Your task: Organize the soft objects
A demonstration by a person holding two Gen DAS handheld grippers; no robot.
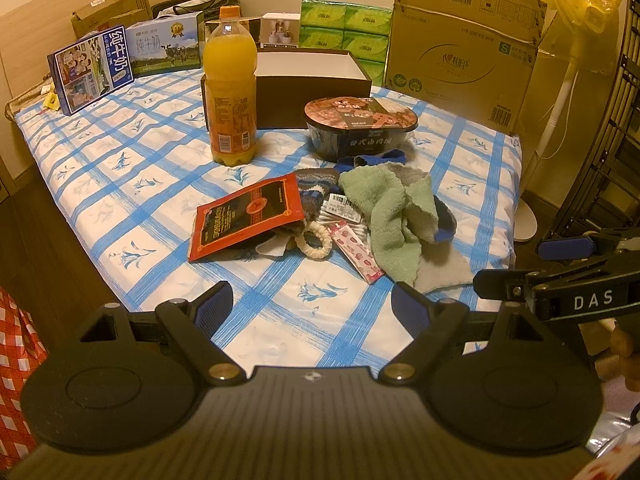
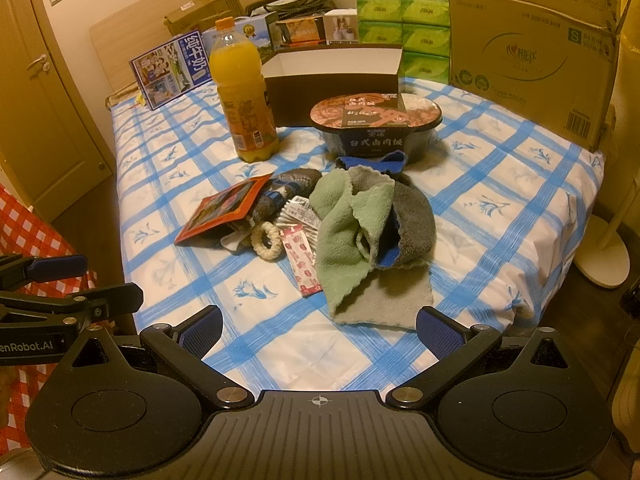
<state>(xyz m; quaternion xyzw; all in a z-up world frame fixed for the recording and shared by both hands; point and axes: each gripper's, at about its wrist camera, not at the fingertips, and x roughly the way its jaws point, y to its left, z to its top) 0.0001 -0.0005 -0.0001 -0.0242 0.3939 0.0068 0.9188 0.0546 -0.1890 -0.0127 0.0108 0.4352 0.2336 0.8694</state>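
Observation:
A pile of soft things lies mid-bed: a green towel, a grey cloth, a blue-edged grey sock, a striped knitted sock and a cream hair tie. Behind them stands an open dark box with a white inside. My left gripper hovers open over the bed's near edge, short of the pile. My right gripper is open too, just in front of the grey cloth. Neither holds anything.
An orange juice bottle, a noodle bowl, a red packet and a small pink sachet share the bed. Milk cartons, green tissue packs and a cardboard box line the back.

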